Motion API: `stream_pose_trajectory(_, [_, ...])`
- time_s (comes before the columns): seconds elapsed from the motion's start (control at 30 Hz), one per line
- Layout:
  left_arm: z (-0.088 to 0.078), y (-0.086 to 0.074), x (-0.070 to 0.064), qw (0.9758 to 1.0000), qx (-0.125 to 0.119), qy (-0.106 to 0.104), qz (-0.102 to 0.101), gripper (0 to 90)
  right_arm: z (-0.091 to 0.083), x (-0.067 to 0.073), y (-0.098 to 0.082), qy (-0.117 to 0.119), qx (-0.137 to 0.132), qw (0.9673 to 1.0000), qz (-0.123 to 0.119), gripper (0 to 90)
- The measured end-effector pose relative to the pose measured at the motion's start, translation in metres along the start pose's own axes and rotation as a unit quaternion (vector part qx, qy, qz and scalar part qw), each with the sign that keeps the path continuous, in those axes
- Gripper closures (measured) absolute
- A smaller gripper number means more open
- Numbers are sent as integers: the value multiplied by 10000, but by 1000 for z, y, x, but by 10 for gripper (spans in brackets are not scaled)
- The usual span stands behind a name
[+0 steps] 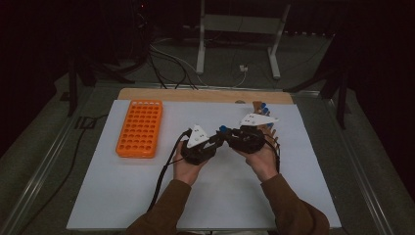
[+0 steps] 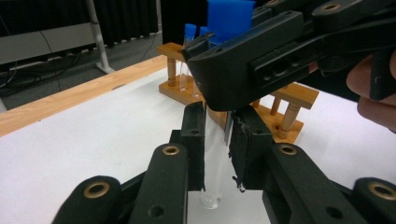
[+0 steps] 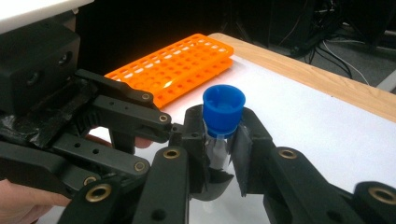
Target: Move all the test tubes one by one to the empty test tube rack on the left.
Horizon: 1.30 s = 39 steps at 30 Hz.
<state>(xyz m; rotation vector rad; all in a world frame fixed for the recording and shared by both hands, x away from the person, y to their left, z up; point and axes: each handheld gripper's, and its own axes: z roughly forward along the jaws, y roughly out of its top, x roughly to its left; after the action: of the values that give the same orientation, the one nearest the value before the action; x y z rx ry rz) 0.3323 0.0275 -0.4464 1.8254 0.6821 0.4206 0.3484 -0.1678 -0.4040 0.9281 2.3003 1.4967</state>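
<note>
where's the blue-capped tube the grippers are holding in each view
High view: centre, between the left gripper and right gripper; the tube's blue cap shows.
Left gripper view: lower centre, tube glass between this gripper's jaws, with its cap above the right gripper.
Right gripper view: centre, tube cap up, clamped just under the cap.
Shared landmark: the white mat.

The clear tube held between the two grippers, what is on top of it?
A blue cap sits on the clear tube. The tube's mouth is covered by it.
</note>
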Motion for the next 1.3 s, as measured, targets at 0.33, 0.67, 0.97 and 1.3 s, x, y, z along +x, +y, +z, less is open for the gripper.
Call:
stream_pose_trajectory(0.33, [-4, -2, 8, 9998, 33, 125, -144, 781, -13, -11, -3, 121, -218, 9996, 103, 355])
stream_pose_trajectory(0.67, [-17, -4, 17, 9992, -6, 271, -286, 781, -29, -20, -16, -354, -225, 9991, 29, 31])
stream_pose_trajectory(0.97, [-34, -4, 25, 9987, -84, 373, -344, 781, -50, -28, -34, -714, -283, 9970, -6, 6])
stream_pose_trajectory(1.3, [-56, -7, 37, 9973, -186, 517, -479, 781, -69, -34, -62, -1084, -355, 9935, -1, 7])
